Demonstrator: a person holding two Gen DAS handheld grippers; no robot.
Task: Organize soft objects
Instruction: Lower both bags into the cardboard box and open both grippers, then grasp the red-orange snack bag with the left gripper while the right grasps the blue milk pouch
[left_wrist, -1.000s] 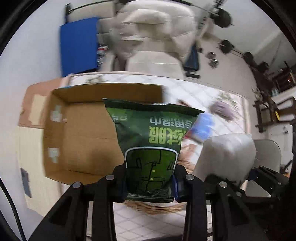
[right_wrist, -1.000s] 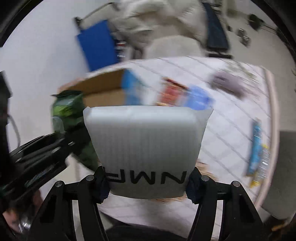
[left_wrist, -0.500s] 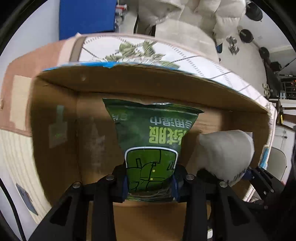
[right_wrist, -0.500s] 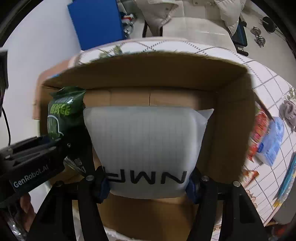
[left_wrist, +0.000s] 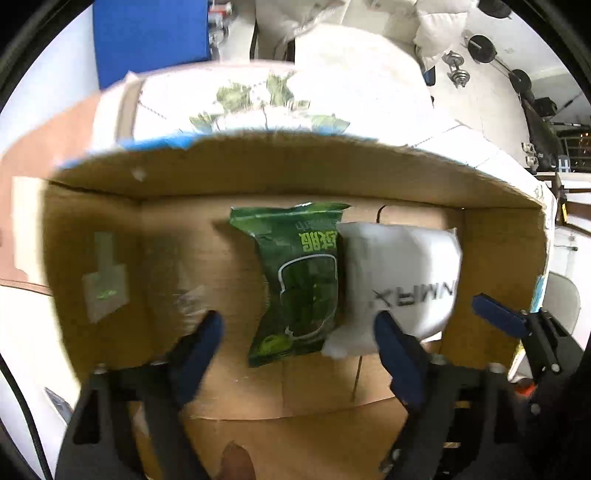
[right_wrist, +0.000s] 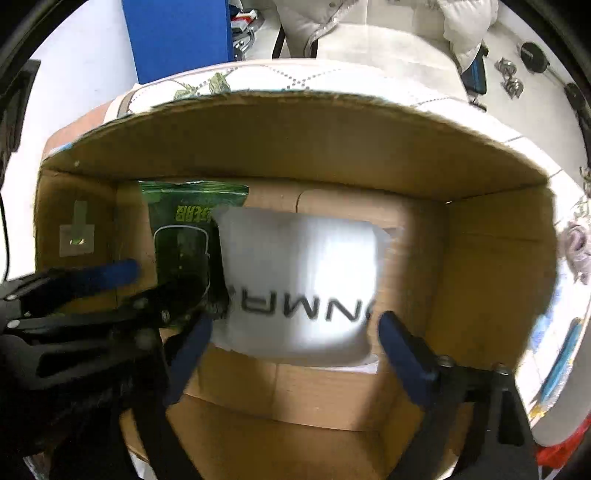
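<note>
A green snack bag (left_wrist: 299, 284) lies inside the open cardboard box (left_wrist: 295, 166), free of my fingers. A white padded pouch (left_wrist: 402, 280) with black letters lies beside it on the right, touching it. My left gripper (left_wrist: 299, 328) is open above the box, its blue-padded fingers wide apart. In the right wrist view the white pouch (right_wrist: 299, 284) lies on the box floor with the green bag (right_wrist: 184, 236) at its left. My right gripper (right_wrist: 295, 328) is open above the pouch. The box (right_wrist: 295, 122) fills this view.
The box stands on a table with a white quilted leaf-print cloth (left_wrist: 258, 99). More soft packets and a grey cloth (right_wrist: 576, 243) lie on the table to the right. A blue board (right_wrist: 177, 33) and a pale padded chair (right_wrist: 369, 37) stand behind.
Both grippers have opened and let go. The green bag and the white pouch have dropped onto the box floor, side by side. Both grippers have drawn back a little.
</note>
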